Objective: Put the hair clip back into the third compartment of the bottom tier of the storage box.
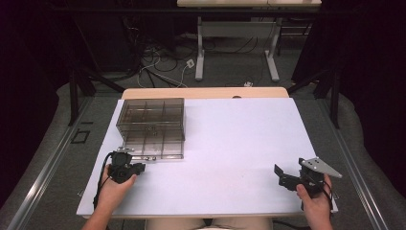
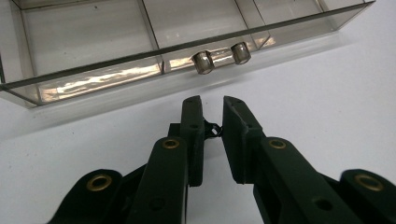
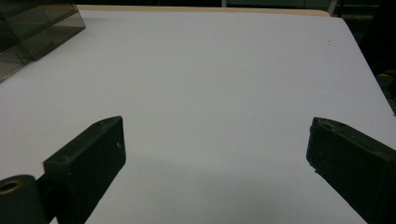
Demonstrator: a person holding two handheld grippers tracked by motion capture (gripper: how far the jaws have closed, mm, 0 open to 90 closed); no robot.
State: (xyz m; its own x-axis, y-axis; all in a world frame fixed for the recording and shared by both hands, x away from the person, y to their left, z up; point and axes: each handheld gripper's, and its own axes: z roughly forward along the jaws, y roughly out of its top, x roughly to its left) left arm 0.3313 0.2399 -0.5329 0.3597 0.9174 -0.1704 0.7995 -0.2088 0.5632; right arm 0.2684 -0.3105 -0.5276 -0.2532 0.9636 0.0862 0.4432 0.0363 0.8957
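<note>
This looks like a lab or test room set up for recording, not a home. A white surface (image 1: 230, 143) stands alone on grey carpet, fenced left and right by black frame posts (image 1: 73, 96) and dark curtains, with metal floor rails (image 1: 43, 172) running along both its sides. Beyond its far edge, loose cables (image 1: 158, 62) and a plug lie tangled on the floor under a second desk with white legs (image 1: 200, 48), and a person's hands hold a hand-held gripper (image 1: 125, 168) at the near left corner.
</note>
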